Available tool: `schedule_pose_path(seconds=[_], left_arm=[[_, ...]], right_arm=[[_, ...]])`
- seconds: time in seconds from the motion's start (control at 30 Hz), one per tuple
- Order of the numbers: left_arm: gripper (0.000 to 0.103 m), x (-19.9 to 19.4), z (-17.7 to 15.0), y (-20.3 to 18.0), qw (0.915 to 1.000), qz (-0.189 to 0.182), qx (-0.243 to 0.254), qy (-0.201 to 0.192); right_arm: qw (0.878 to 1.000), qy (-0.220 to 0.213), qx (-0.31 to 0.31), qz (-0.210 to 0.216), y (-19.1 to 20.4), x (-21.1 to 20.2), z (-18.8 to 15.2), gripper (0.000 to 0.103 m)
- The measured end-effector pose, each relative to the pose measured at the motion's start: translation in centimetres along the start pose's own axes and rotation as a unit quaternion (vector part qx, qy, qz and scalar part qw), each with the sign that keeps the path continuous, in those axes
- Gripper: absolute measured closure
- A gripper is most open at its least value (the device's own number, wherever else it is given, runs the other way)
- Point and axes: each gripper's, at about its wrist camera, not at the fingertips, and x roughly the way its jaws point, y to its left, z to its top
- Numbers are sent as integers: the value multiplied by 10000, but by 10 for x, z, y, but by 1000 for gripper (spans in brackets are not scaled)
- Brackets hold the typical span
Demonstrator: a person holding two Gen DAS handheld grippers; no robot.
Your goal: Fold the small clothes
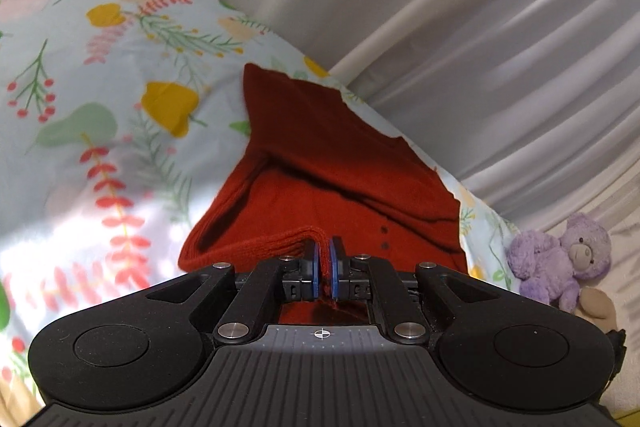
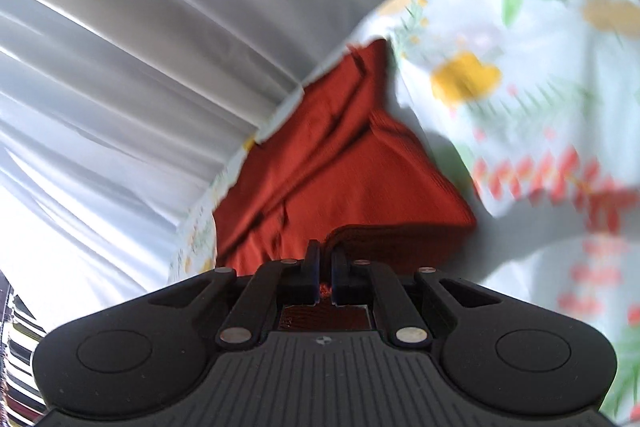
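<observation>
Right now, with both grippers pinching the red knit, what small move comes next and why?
Probably carry both pinched edges forward together. The left hand-held gripper and right hand-held gripper each clamp a ribbed edge of the red garment, whose far part lies on the floral sheet.

The garment lies on the bedsheet, stuffed bear to its right.

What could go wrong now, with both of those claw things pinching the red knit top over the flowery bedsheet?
The left gripper pinches only a thin ribbed edge of the red garment, so the knit could slip out mid-fold. The right gripper also holds just an edge; uneven pulling might stretch or skew the fold. The garment lies near the edge of the floral sheet, next to the curtain, so it might slide off.
</observation>
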Motion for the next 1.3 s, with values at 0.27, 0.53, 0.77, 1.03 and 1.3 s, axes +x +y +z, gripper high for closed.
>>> schedule_pose_path(seconds=[0.27,0.53,0.77,1.03,1.3], left_arm=[[96,79,28,12,9961,782,396,43],[74,81,24,13,9865,1302,989,-130],[34,90,23,9,9796,1171,1630,94],[34,122,15,-4,9698,1119,2117,454],[50,133,10,-8,9675,1024,2218,653]], right_arm=[[9905,-320,-1102,-759,25,77,53,99],[9668,-376,-2115,-1386,29,106,48,93],[9553,182,-2565,-1459,14,115,48,73],[9362,579,-3137,-1476,21,142,49,72],[9197,719,-3559,-1492,26,149,46,74]])
